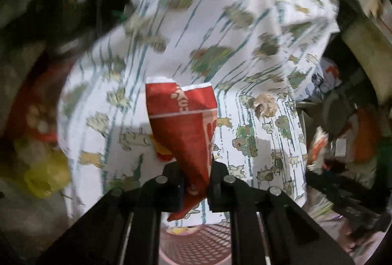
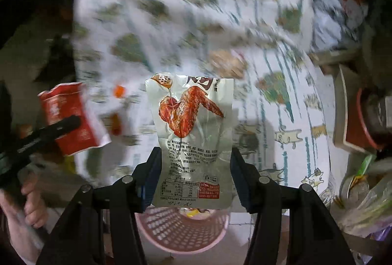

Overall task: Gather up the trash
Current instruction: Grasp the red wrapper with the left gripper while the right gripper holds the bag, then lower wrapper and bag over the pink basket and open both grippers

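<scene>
While both grippers hang over the cloth (image 1: 245, 7), a big white sheet with small green and tan pictures, each one has a piece of trash. The cloth fills most of both views and looks blurry.

Under the grippers sits a pink basket (image 2: 181, 233) with many holes. It is right below the jaws in both views, and some trash lies inside it already.

The right gripper (image 2: 193, 179) holds a silver pouch (image 2: 193, 132) with a chicken wing picture. Its jaws are about half wide, 1 on each side edge, so the pouch stands up flat between them.

The left gripper (image 1: 194, 185) holds a red wrapper (image 1: 186, 122). Its jaws are nearly closed and pinch the low end of the wrapper, so the top sticks up, bent and crumpled. The right view shows the same wrapper off to the left, with a hand (image 2: 27, 206) on the tool.

The step looks like carrying the 2 pieces to the basket. To do it well, each gripper should keep its squeeze until it is right over the basket's mouth. Then it should tip down and open wide, so the piece falls in. The pouch is light and flat, so it may drift to the side if dropped from high up. A little trash (image 2: 120, 91) is left on the cloth.
</scene>
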A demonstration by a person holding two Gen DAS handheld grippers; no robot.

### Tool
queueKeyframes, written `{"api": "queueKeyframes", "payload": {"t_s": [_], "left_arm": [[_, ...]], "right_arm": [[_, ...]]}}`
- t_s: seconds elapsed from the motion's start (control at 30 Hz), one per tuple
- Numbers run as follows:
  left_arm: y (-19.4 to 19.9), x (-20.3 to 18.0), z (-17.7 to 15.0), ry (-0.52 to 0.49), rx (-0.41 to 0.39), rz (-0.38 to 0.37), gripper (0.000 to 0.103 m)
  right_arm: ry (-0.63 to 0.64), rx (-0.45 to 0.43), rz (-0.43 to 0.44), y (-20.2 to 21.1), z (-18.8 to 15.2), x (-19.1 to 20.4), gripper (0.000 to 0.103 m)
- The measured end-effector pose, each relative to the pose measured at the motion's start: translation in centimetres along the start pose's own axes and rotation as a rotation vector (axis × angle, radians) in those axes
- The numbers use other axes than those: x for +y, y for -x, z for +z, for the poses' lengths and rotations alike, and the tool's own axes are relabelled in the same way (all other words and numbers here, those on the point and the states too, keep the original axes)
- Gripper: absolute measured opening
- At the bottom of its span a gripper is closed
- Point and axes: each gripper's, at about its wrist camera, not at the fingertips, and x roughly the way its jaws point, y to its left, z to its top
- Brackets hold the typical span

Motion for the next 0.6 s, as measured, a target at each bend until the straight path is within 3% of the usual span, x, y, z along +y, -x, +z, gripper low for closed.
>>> {"api": "queueKeyframes", "payload": {"t_s": [0.1,0.27,0.4,0.53,0.6], "left_arm": [[3.1,-1.9,-0.5,-0.084,-0.057,0.047,0.012],[6.0,-3.9,-2.9,-0.131,-0.091,-0.004,0.012],[5.9,-4.7,-5.1,-0.127,-0.057,-0.019,0.012],[3.9,-4.5,-7.3,-0.118,-0.003,-0.006,0.012],[2.2,-4.1,-8.4,-0.101,0.061,0.002,0.012]], "right_arm": [[0.023,-0.071,0.025,3.3,-0.9,1.6,0.058],[0.056,-0.105,0.057,5.9,-2.8,3.0,0.058],[0.08,-0.114,0.02,5.8,-4.5,3.0,0.058],[0.016,-0.05,0.03,3.3,-5.3,1.4,0.058],[0.017,-0.016,0.015,2.1,-6.0,1.0,0.058]]}}
